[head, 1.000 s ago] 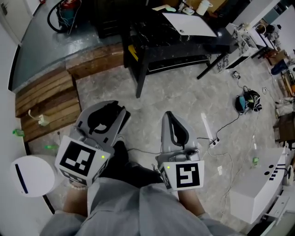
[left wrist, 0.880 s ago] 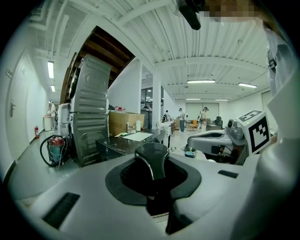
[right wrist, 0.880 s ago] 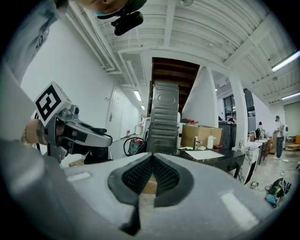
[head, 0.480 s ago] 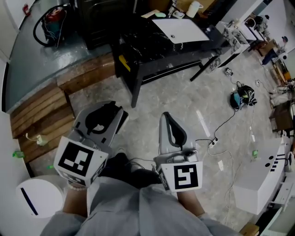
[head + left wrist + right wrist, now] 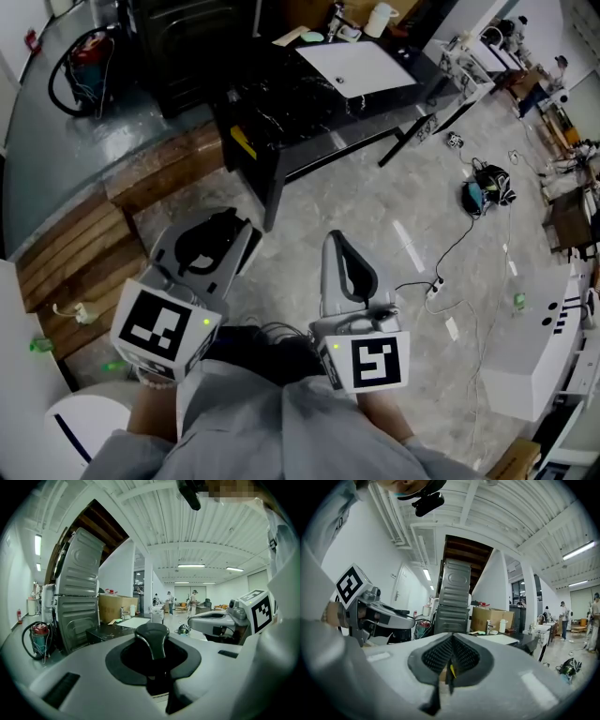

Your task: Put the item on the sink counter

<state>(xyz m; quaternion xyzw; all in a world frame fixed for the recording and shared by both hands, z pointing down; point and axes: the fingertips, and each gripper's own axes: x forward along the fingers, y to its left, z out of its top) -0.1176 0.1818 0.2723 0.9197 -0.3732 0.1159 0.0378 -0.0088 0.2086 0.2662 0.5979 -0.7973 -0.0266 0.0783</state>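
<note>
The black table [image 5: 272, 98] — a white board [image 5: 361, 67] lies on it.

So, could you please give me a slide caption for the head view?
Left gripper holding a black item, right gripper shut, both pointed toward a black table.

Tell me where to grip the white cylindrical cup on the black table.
Likely grip the white cylindrical cup across its upright round body, fingers level, coming over the flat white board from the near side of the black table.
</note>
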